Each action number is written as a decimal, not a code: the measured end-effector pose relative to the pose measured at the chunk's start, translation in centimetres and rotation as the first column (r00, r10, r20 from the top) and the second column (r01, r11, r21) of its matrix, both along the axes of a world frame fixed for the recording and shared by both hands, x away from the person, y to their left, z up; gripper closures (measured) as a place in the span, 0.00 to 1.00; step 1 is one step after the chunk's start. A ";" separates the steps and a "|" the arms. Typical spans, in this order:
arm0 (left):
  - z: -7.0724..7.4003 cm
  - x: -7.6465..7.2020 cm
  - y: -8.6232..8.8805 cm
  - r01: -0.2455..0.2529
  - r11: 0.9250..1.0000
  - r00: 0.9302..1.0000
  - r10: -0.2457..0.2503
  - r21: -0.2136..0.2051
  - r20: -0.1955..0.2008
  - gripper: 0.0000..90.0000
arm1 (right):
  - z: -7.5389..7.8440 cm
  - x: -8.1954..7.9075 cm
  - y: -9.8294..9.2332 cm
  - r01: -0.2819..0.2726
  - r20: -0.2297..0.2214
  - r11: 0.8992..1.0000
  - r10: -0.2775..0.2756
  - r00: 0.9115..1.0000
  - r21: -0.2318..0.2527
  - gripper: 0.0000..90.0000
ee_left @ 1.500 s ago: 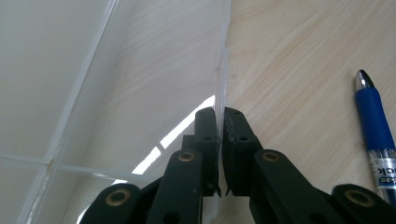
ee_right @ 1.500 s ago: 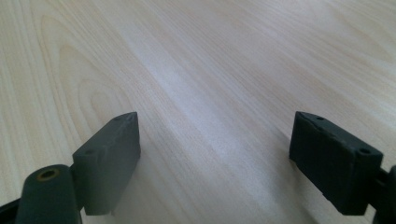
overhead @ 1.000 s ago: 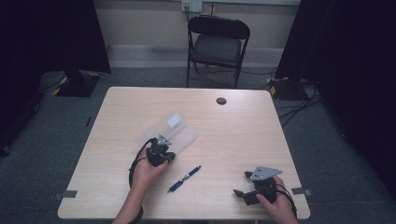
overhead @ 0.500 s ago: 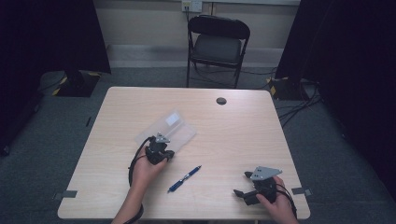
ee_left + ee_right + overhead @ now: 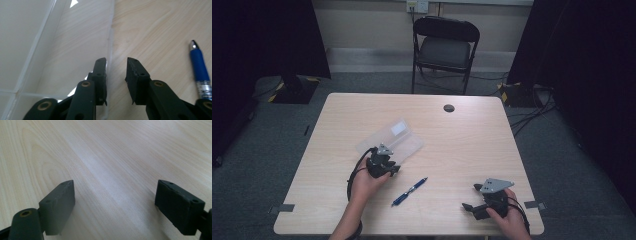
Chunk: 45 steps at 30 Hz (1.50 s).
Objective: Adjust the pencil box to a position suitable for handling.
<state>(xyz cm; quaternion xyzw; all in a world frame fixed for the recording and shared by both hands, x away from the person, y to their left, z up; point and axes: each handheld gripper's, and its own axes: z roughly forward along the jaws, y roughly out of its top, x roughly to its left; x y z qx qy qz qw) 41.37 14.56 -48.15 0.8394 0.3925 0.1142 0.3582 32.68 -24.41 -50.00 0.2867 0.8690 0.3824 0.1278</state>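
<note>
From the high view, a pale wooden worktop (image 5: 472,150) carries a clear plastic case (image 5: 394,137) left of centre, a blue pen (image 5: 409,192) lying at a slant nearer the person, and a small dark round spot (image 5: 449,108) near the far edge; a black folding chair (image 5: 444,47) stands beyond the worktop. The left tongs (image 5: 388,164) sit at the near edge of the case, and the right tongs (image 5: 469,206) rest low by the worktop's near right corner, well apart from the pen. In the left gripper view, the left tongs (image 5: 116,67) stand a little apart, seemingly straddling the case's (image 5: 62,45) thin edge without closing on it, though contact is hard to judge; the pen (image 5: 200,67) lies off to the right. In the right gripper view, the right tongs (image 5: 115,200) are spread wide over bare wood (image 5: 112,152).
</note>
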 end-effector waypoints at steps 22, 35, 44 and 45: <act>2.4 -4.6 -2.0 0.164 0.980 0.986 -0.160 -0.108 0.049 0.44 | 0.0 0.0 0.0 0.000 0.000 1.000 0.000 1.000 0.000 0.17; 1.0 -7.4 -2.4 0.200 0.977 0.980 -0.197 -0.070 0.041 0.50 | 0.0 0.0 0.0 0.000 0.000 1.000 0.000 1.000 0.000 0.17; -0.7 -8.3 -2.4 0.188 0.982 0.982 -0.188 -0.014 0.012 0.55 | 0.0 0.0 0.0 0.000 0.000 1.000 0.000 1.000 0.000 0.17; -0.8 -8.3 -2.4 0.188 0.982 0.982 -0.188 -0.018 0.016 0.56 | 0.0 0.0 0.0 0.000 0.000 1.000 0.000 1.000 0.000 0.17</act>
